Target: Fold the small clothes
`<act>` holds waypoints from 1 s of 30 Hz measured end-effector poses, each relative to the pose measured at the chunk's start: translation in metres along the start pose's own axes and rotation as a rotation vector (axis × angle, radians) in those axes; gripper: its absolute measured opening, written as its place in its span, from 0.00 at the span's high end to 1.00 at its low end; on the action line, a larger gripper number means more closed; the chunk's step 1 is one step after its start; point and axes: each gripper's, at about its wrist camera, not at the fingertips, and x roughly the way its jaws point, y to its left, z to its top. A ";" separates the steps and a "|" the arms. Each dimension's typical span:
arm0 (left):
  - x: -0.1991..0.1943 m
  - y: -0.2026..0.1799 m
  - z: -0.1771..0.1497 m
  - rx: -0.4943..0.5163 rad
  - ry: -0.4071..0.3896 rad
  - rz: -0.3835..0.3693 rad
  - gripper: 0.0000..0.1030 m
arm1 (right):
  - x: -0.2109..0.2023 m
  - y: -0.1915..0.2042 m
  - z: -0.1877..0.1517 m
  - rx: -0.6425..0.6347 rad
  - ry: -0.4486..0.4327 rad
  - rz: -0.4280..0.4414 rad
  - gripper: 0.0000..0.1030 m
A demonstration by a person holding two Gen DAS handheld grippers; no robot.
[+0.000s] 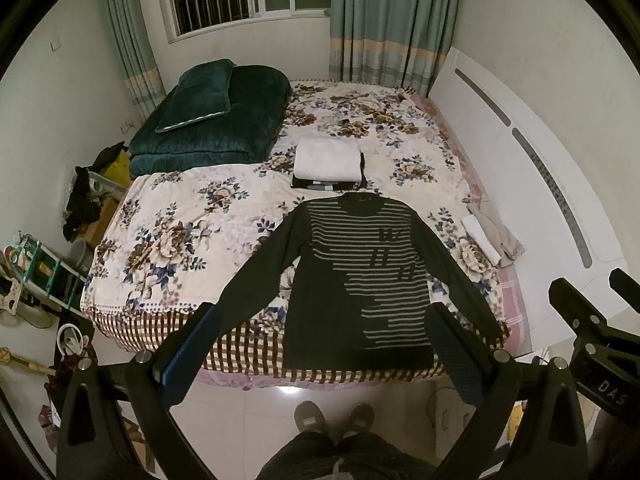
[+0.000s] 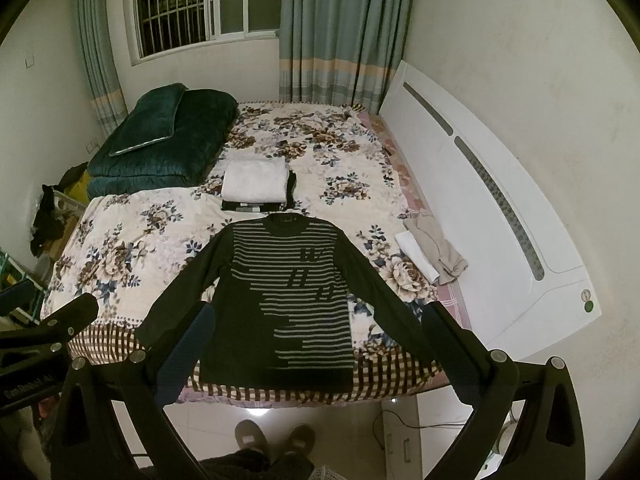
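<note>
The shirt (image 1: 352,276) lies flat on the bed (image 1: 168,236), its bottom at the bed's near edge. Both the left gripper (image 1: 320,354) and right gripper (image 2: 316,344) are spread wide, holding nothing. A bad pull could slide the shirt off the bed.

I see dim, yellowish indoor light, a ceiling lamp's glare on the floor tiles (image 1: 286,394), strong fisheye bending with black corners, and slightly soft detail.

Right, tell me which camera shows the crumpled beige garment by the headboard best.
The right wrist view: the beige garment lies nearer the picture's middle, its folds readable beside the white roll. The left wrist view shows the same garment nearer the edge and more squeezed.
</note>
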 end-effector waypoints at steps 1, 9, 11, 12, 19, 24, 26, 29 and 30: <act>-0.003 -0.001 0.001 0.001 -0.005 0.000 0.00 | 0.000 -0.001 -0.001 0.001 -0.001 0.002 0.00; -0.005 -0.003 0.005 0.004 -0.007 -0.006 0.00 | -0.006 0.007 0.005 0.011 0.003 0.003 0.00; -0.001 -0.003 0.011 0.008 -0.015 -0.003 0.00 | -0.006 0.012 0.012 0.024 0.009 0.008 0.00; 0.003 -0.004 0.013 0.016 -0.035 0.006 0.00 | -0.004 0.014 0.015 0.037 0.013 0.012 0.00; 0.083 -0.006 0.026 0.072 -0.096 0.083 0.00 | 0.084 -0.044 -0.003 0.267 0.128 -0.036 0.00; 0.187 -0.030 0.031 0.119 -0.007 0.129 0.00 | 0.176 -0.131 -0.062 0.528 0.273 -0.142 0.02; 0.226 -0.041 0.030 0.142 0.031 0.159 0.00 | 0.215 -0.176 -0.095 0.666 0.328 -0.145 0.11; 0.286 -0.061 0.027 0.177 0.083 0.207 0.00 | 0.276 -0.231 -0.142 0.825 0.392 -0.158 0.31; 0.303 -0.067 0.026 0.193 0.093 0.224 0.00 | 0.297 -0.248 -0.157 0.858 0.406 -0.164 0.33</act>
